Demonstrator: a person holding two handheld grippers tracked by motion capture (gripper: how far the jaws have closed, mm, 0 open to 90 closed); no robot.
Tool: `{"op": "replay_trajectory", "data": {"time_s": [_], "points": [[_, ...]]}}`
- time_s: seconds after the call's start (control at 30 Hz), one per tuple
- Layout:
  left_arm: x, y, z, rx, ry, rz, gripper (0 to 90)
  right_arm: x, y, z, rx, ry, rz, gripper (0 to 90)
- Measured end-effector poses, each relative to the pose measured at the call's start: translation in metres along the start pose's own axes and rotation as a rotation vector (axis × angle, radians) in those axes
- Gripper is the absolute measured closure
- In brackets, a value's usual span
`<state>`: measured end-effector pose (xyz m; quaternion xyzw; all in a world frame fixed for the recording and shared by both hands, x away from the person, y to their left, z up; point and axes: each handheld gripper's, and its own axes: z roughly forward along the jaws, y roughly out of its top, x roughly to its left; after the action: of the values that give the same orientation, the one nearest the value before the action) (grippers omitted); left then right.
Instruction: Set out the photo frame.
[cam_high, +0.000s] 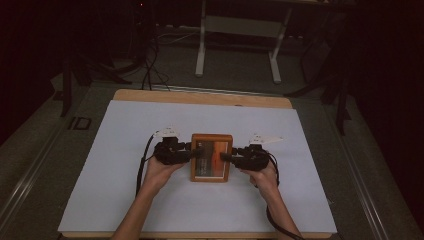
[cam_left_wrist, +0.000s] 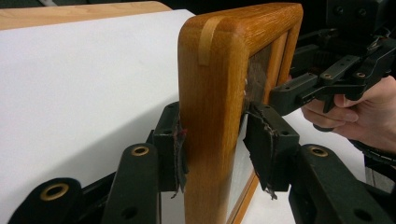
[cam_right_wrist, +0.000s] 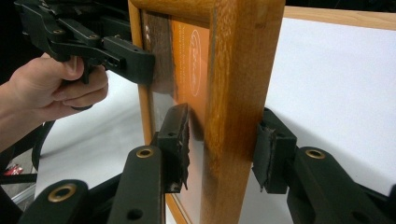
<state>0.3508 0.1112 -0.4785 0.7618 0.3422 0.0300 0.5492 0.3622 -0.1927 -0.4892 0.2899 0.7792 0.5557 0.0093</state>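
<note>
**Frame gripped at both sides, not yet placed**

The left gripper and right gripper each clamp a side rail of the wooden picture frame, held at the middle of the white sheet; seemingly carrying is underway, setting down remains; thick oak rails, rounded corners, orange print under glass.

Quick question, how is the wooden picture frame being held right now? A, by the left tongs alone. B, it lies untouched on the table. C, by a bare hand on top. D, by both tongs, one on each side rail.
D: in the high view the left tongs and right tongs each clamp a side rail of the wooden frame.
</note>
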Motion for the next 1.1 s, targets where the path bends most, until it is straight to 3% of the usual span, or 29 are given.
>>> {"op": "replay_trajectory", "data": {"time_s": [0.3,1.1], "points": [[0.0083,0.0006,0.0036,-0.001,-0.014,-0.036,58.4,-0.0049,0.0011,0.0032,0.003,0.000,0.006,60.8],[0.0066,0.0028,0.0030,0.027,-0.020,-0.032,59.2,-0.0066,0.0035,0.0025,0.034,0.001,-0.027,59.5]]}}
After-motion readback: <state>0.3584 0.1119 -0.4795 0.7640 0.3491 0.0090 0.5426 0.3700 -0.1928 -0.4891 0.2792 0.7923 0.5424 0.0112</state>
